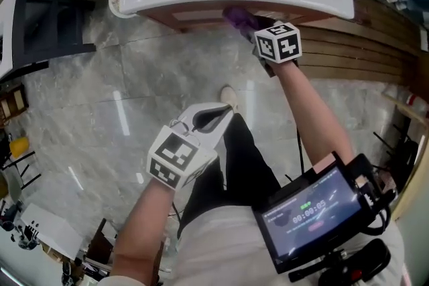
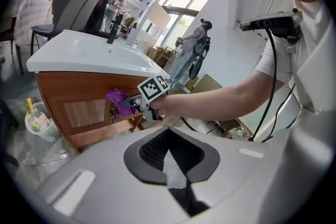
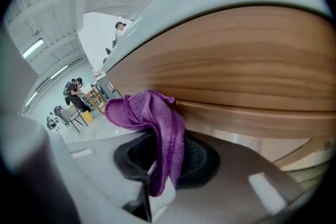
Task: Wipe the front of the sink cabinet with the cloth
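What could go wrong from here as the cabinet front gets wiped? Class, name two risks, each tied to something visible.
1. The right gripper pinches only a narrow fold of the purple cloth, so dragging it along the wooden cabinet front might pull it free.
2. The cloth bunches out to one side, so a bare jaw edge may scrape the wood.

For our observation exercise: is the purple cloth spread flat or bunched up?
Bunched up. The purple cloth hangs in crumpled folds, pinched between the right gripper's jaws, close to the wooden cabinet front.
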A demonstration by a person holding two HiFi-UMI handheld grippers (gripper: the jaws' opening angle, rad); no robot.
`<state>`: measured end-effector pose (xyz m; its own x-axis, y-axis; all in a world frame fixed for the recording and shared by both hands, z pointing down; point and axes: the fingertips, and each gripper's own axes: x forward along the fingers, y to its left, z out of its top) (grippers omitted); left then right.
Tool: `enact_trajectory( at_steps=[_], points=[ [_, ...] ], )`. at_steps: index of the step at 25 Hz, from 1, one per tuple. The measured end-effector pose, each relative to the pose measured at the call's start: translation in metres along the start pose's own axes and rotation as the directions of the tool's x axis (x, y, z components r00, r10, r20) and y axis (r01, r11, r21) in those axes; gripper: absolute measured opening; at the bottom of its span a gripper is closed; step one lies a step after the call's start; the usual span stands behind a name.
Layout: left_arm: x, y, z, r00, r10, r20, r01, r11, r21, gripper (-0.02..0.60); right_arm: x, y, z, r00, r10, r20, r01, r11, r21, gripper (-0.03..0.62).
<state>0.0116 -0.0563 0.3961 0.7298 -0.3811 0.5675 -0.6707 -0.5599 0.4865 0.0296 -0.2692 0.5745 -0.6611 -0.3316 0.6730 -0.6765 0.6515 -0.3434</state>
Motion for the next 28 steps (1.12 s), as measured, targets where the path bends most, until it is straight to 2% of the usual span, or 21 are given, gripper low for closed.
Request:
enact_trajectory(
  at_steps=[10, 20, 26, 28],
  points=[
    [0.026, -0.017, 0.009, 0.997, -0.067, -0.035, 0.068, 0.997, 0.042, 0.006, -0.072, -0.105, -0.031, 0.984, -0.173, 0.028, 0.167, 0.975, 0.149, 0.083],
    [0.037, -0.018, 0.011, 0.996, -0.074, -0.045, 0.077, 0.995, 0.061, 0.006, -0.138, -0.2, -0.065, 0.938, -0.345, -0.004, 0.335, 0.909, 0.248, 0.083],
    [0.037, -0.019, 0.011, 0.997, -0.068, -0.038, 0.071, 0.995, 0.065, 0.006, -0.164, -0.235, -0.078, 0.909, -0.416, -0.028, 0.403, 0.86, 0.311, 0.083],
    [0.036, -0.019, 0.013, 0.998, -0.059, -0.032, 0.061, 0.996, 0.064, 0.006, -0.166, -0.237, -0.08, 0.906, -0.422, -0.03, 0.409, 0.856, 0.316, 0.083]
  ],
)
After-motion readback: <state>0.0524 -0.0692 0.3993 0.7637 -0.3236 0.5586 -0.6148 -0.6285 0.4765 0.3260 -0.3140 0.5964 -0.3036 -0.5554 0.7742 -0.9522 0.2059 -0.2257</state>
